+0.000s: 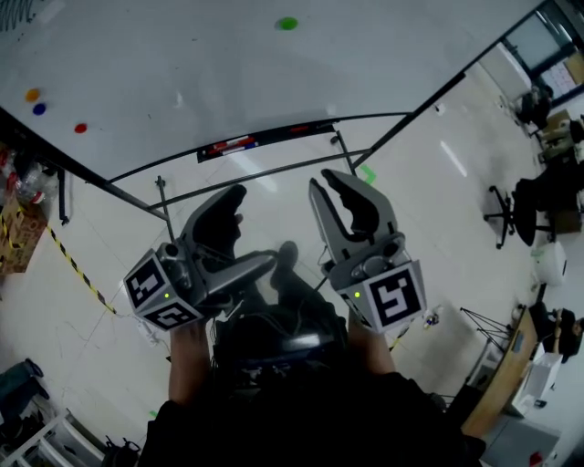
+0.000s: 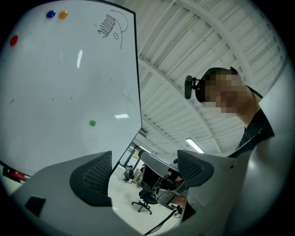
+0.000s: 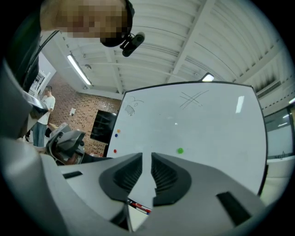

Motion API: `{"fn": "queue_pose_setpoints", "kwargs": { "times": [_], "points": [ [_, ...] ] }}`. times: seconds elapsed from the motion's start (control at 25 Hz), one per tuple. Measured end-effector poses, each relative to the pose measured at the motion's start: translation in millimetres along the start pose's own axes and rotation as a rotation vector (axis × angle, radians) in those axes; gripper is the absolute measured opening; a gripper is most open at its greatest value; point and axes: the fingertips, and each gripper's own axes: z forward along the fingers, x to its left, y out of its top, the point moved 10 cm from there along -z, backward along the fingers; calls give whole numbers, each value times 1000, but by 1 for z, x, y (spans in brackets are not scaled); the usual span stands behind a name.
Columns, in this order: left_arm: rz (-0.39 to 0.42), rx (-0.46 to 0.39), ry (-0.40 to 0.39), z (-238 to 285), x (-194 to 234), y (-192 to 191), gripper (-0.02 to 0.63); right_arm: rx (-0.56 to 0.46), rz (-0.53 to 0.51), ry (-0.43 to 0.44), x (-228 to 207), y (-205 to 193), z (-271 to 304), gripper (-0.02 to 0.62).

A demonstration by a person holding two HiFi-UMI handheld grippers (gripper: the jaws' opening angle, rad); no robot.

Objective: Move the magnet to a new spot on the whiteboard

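Note:
The whiteboard (image 1: pixel 182 64) fills the top of the head view. On it sit a green magnet (image 1: pixel 287 23) near the top and, at the left, orange (image 1: pixel 32 94), blue (image 1: pixel 38 108) and red (image 1: pixel 80 128) magnets. Both grippers hang low in front of the person's body, well short of the board. The left gripper (image 1: pixel 228 208) is open wide with nothing in it; its own view shows the green magnet (image 2: pixel 92 123) far off, above the left jaw. The right gripper (image 1: pixel 327 181) has only a narrow empty gap between its jaws (image 3: pixel 146 161), with the green magnet (image 3: pixel 179 150) just up and right.
A marker tray (image 1: pixel 265 139) with pens runs along the board's lower edge on a black frame. Yellow-black hazard tape (image 1: pixel 78 269) crosses the floor at left. Office chairs (image 1: pixel 500 214) and desks stand at right, with a shelf at lower left.

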Motion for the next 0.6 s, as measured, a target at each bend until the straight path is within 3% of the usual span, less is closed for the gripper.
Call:
{"fn": "queue_pose_setpoints", "kwargs": {
  "times": [0.48, 0.6],
  "points": [
    [88, -85, 50, 2, -10, -1, 436, -73, -2, 113, -7, -2, 4, 63],
    [81, -60, 53, 17, -21, -9, 436, -76, -1, 113, -19, -2, -12, 54]
  ]
}}
